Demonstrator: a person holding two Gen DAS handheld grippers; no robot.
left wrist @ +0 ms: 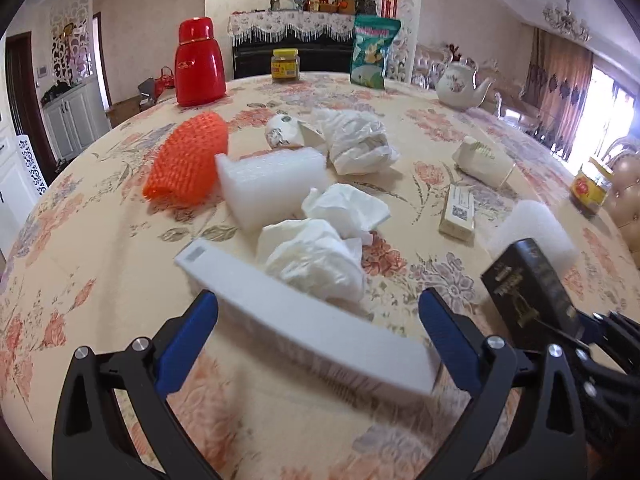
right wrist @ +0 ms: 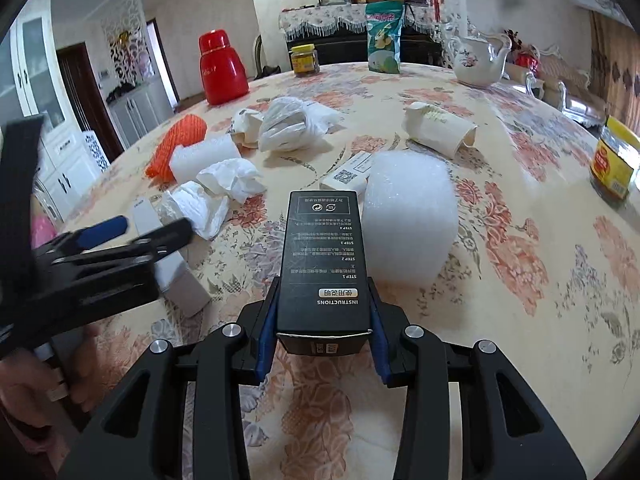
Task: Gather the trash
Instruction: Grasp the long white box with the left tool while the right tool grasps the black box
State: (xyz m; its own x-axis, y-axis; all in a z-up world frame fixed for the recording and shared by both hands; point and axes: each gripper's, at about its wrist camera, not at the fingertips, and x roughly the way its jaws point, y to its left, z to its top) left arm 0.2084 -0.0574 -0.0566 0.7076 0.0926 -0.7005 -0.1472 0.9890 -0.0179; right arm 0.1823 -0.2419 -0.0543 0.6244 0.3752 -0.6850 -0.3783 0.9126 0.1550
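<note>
Right gripper [right wrist: 323, 320] is clamped on a black box [right wrist: 320, 256]; both blue pads press its long sides, box pointing away from the camera, printed instructions face up. No earlier frame, so only the grip itself is readable. In the left view the same box [left wrist: 528, 288] shows at the right edge, tilted, with the right gripper behind it.

Left gripper [left wrist: 320, 344] stands wide apart around a long white box [left wrist: 304, 320]. The box lies diagonally on the table [left wrist: 80, 260] between the fingers; pads are not pressing it. In the right view the left gripper [right wrist: 120, 236] sits at the left edge over that white box [right wrist: 176, 276], with a hand [right wrist: 28, 392] below it.

Trash on the flowered tablecloth, outward:
- foam roll [right wrist: 410, 216] just beside the black box, on its right
- small white carton [right wrist: 348, 174] with a QR code behind the roll
- two crumpled tissues [left wrist: 320, 256] just past the white box
- white foam block [left wrist: 272, 180] beyond them, orange net [left wrist: 188, 160] touching its left side
- crumpled plastic bag [left wrist: 360, 140] and a crushed paper cup [left wrist: 286, 130] behind the block
- tipped paper cup [right wrist: 440, 130] lying on its side, further right

Far edge: red thermos [left wrist: 200, 64], yellow-lid jar [left wrist: 285, 65], green snack bag [left wrist: 374, 52], teapot [left wrist: 460, 84]. Second jar [right wrist: 616, 160] at the right edge.
</note>
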